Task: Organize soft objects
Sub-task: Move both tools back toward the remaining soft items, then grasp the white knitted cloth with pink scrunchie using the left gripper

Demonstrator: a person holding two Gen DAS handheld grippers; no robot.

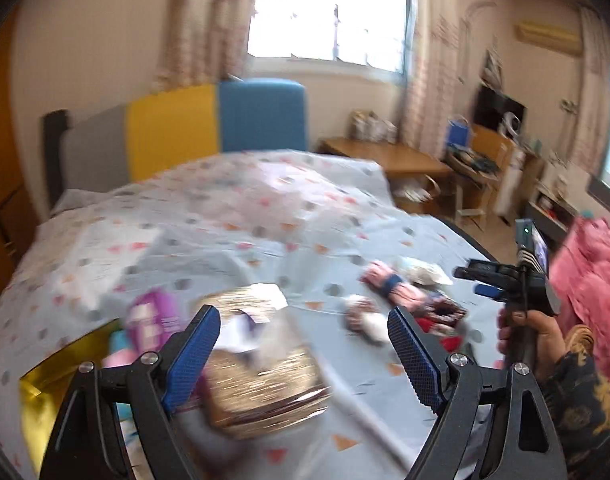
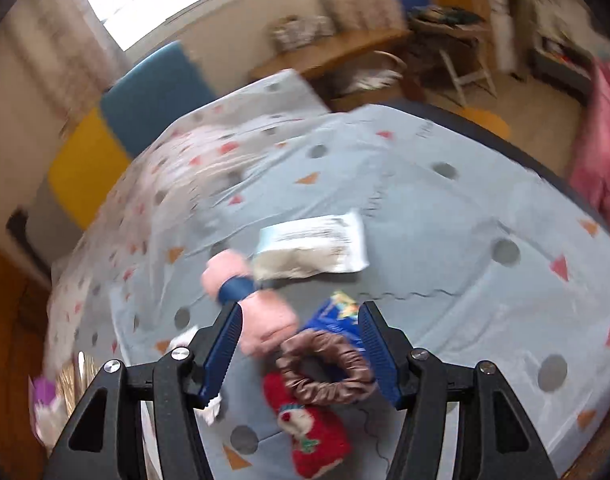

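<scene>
The room is lit brightly by daylight from a window [image 1: 329,12] at twelve o'clock, which is washed out white. Both pictures are smeared by motion blur, most on the bed [image 1: 265,216]. Edges are bent round and darkened at the corners.

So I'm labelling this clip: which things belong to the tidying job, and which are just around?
Job: pink rolled towel with blue band, brown scrunchie, red Christmas sock, gold box.

Lying about: white packet, wooden desk, pink blanket.
</scene>
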